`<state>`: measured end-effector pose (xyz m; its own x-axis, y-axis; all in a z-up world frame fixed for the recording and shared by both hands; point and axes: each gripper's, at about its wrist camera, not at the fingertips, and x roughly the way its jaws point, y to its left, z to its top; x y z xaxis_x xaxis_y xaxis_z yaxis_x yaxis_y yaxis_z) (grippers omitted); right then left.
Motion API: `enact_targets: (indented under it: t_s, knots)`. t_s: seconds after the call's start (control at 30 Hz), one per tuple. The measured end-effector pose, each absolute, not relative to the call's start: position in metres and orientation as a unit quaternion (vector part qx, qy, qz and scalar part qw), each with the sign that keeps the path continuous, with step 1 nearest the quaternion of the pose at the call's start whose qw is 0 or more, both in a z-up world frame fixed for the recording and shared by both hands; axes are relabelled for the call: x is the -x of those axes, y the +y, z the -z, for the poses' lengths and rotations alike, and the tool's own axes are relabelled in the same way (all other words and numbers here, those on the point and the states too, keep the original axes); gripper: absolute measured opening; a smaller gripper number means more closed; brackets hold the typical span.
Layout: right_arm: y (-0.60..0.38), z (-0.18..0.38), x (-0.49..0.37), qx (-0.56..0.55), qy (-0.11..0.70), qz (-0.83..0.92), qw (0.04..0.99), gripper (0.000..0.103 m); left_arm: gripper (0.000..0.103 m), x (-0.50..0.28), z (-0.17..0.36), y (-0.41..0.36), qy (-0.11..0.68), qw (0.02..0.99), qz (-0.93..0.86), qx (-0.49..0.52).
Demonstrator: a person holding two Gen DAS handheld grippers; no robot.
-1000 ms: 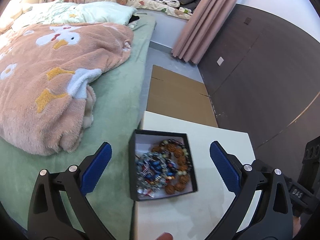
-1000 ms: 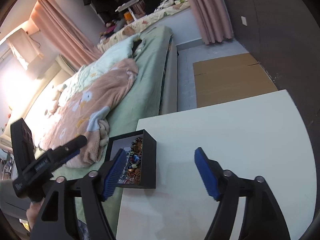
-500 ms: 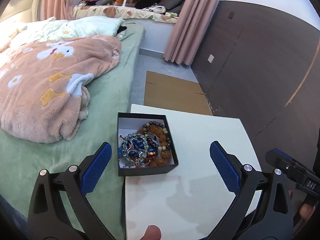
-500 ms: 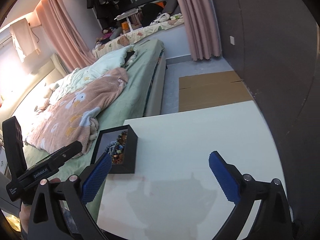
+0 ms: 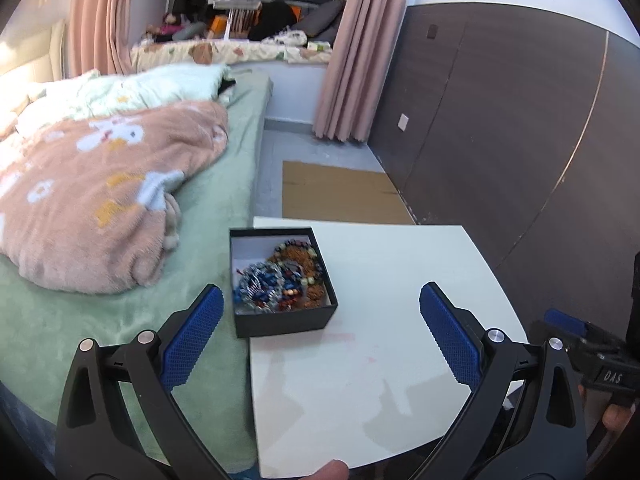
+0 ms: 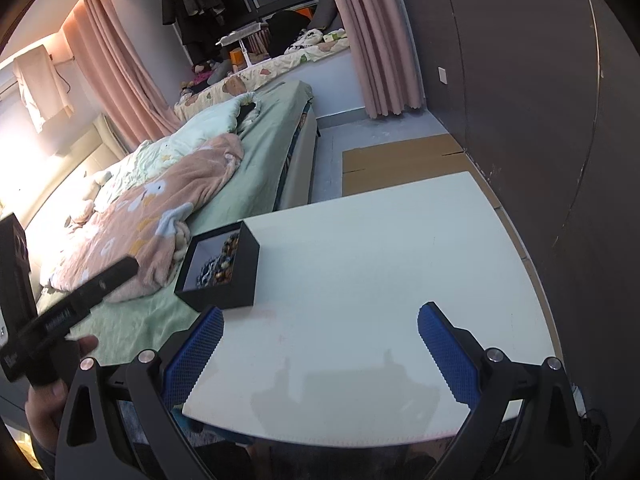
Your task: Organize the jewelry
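Observation:
A small black box with a white inside stands at the left edge of the white table, partly overhanging it. Beaded bracelets in blue, brown and mixed colours lie piled inside. My left gripper is open, its blue pads wide apart just short of the box, nothing between them. In the right wrist view the black box sits left of centre on the white table. My right gripper is open and empty, over the table's near part, to the right of the box.
A bed with a green sheet and a peach blanket runs along the table's left side. Flat cardboard lies on the floor beyond the table. A dark panelled wall stands close on the right. A hand holds the left tool.
Both grippers have drawn back from the box, which now looks smaller and farther off. The right gripper's jaws opened wider. The beads lie as they did.

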<state>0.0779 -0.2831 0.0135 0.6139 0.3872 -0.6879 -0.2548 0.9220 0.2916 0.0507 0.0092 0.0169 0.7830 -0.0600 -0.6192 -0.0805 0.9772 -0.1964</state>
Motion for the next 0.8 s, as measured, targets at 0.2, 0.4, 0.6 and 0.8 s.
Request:
enact_targets:
  t_s: [0.2,0.4,0.6,0.8]
  knots:
    - [-0.286,-0.012,-0.068,-0.086,0.403,-0.177,0.894,0.095,0.098,-0.041,-0.027,0.002,0.311,0.947,-0.002,0.085]
    - [-0.286,-0.012,-0.069,-0.086,0.400,-0.173,0.896,0.095,0.098,-0.042,-0.027,-0.002,0.312,0.947,-0.007,0.078]
    - [-0.285,-0.010,-0.071,-0.081,0.405,-0.164,0.896,0.095,0.098,-0.042,-0.023,-0.007,0.319,0.945,-0.005,0.069]
    - [-0.291,-0.014,-0.069,-0.082,0.405,-0.155,0.897,0.095,0.098,-0.040,-0.024,-0.009,0.316,0.946,-0.008,0.067]
